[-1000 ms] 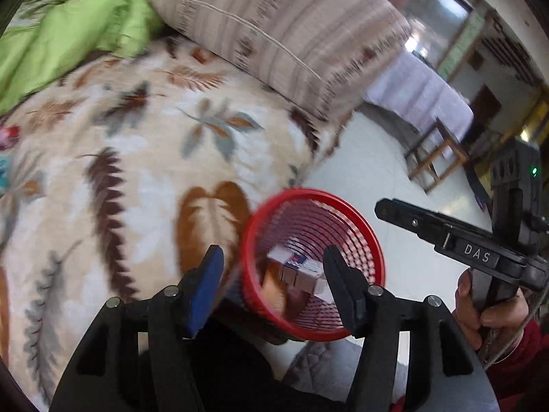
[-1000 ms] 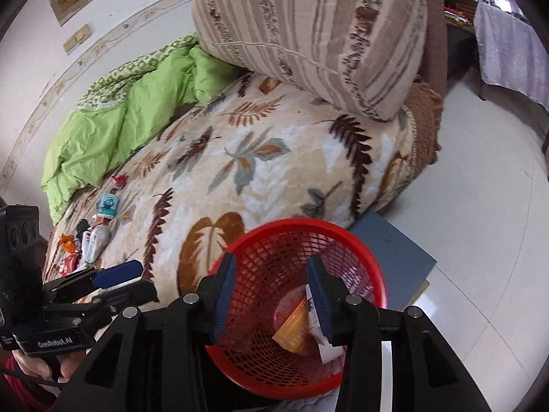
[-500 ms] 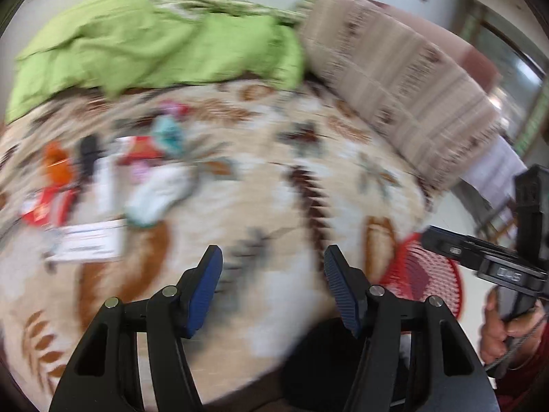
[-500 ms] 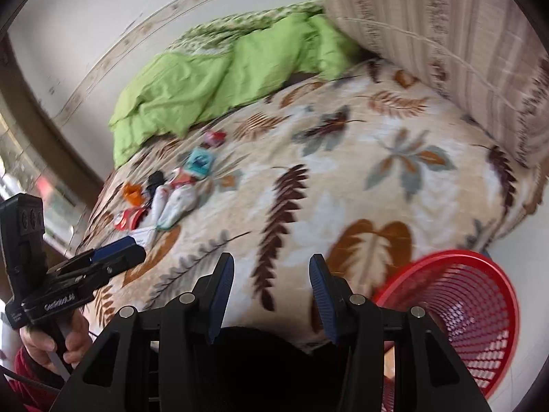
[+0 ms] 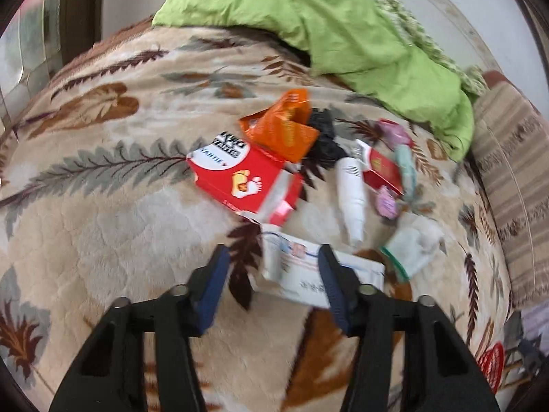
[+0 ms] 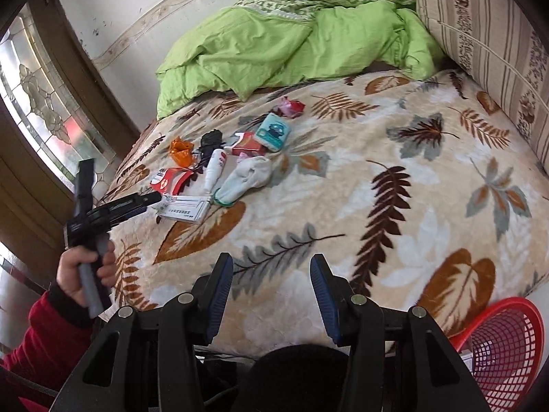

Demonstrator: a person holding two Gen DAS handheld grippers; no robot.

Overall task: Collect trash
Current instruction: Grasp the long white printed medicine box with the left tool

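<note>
- While both tongs stand spread and empty, the left gripper point(image 5: 272, 281) hovers at the white flat box point(image 5: 308, 274), directly ahead between its jaws.
- Box's long axis runs crosswise to the left fingers; the right gripper point(image 6: 271, 295) is well apart.

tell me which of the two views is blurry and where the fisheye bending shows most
Left wrist view: motion blur smears the white box and the blanket near the left gripper. Right wrist view: sharp, the sock crisp; bending shows most at the door frame and red basket by the edges.
</note>
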